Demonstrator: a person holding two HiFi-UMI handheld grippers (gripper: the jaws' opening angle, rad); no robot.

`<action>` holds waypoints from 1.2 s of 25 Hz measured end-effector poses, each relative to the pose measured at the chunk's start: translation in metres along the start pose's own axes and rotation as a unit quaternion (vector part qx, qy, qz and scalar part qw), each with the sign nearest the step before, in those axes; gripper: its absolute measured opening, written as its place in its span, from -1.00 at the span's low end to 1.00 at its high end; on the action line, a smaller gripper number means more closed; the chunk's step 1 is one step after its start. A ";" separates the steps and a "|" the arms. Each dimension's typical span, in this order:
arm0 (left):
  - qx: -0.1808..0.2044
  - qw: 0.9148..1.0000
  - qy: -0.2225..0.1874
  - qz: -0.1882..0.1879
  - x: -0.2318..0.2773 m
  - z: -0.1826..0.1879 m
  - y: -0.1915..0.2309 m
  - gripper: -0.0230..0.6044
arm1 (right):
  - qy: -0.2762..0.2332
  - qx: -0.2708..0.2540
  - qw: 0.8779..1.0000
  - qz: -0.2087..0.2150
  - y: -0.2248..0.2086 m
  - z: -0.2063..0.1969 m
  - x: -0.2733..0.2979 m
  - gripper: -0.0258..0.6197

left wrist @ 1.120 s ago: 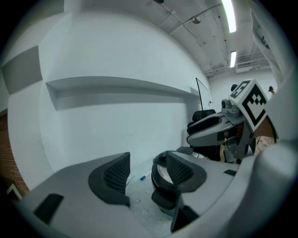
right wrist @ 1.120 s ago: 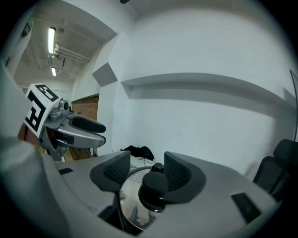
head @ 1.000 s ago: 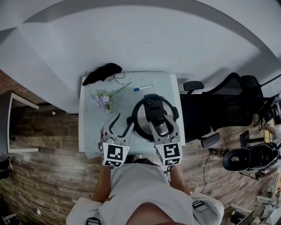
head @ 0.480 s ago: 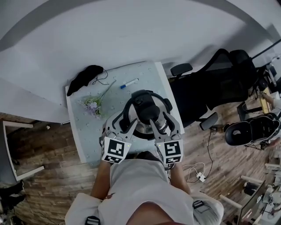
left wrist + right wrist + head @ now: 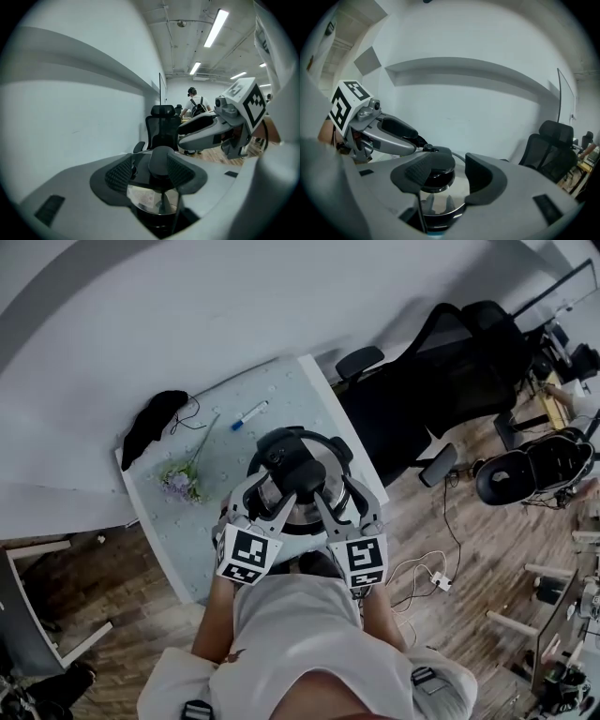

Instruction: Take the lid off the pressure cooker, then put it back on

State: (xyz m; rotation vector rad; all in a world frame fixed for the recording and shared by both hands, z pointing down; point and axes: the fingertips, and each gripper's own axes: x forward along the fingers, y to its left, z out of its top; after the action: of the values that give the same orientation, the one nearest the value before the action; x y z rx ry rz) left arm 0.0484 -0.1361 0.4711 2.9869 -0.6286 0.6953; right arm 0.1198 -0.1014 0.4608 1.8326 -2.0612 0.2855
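Note:
The pressure cooker (image 5: pixel 292 454) stands on a pale table (image 5: pixel 202 540), its steel lid topped by a black knob (image 5: pixel 305 479). In the head view both grippers reach onto the lid from the near side. My left gripper (image 5: pixel 275 491) is at the knob's left and my right gripper (image 5: pixel 339 493) at its right. The left gripper view has the knob (image 5: pixel 161 161) between the two ribbed pads, with a gap on the left side. Seen from the right gripper, the knob (image 5: pixel 439 161) sits by the left pad, and the right pad stands apart. Both are open.
A bunch of flowers (image 5: pixel 178 482), a black cloth (image 5: pixel 150 423) and a blue marker (image 5: pixel 249 414) lie on the table's far part. A black office chair (image 5: pixel 412 399) stands just right of the table. A person (image 5: pixel 194 105) stands far off.
My left gripper has moved right from beside the cooker onto the lid, its jaws narrower now. The right gripper has stayed over the lid. The head view has swung.

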 end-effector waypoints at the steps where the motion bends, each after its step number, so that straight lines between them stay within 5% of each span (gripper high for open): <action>1: 0.001 1.000 0.001 -0.007 0.003 0.000 -0.001 -0.19 | 0.003 0.002 1.000 -0.003 0.000 -0.002 0.000 -0.21; 13: 0.011 0.996 0.025 -0.081 0.032 -0.002 -0.019 -0.10 | 0.023 0.028 0.999 -0.028 -0.007 -0.019 -0.005 -0.21; 30: 0.012 0.988 0.082 -0.132 0.060 -0.008 -0.034 -0.03 | 0.037 0.042 0.998 -0.028 -0.017 -0.032 -0.003 -0.20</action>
State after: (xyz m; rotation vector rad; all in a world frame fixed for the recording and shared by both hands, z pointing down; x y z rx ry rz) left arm 0.1072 -0.1265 0.5066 2.9138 -0.2119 0.9189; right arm 0.1408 -0.0885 0.4871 1.8954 -1.9726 0.4237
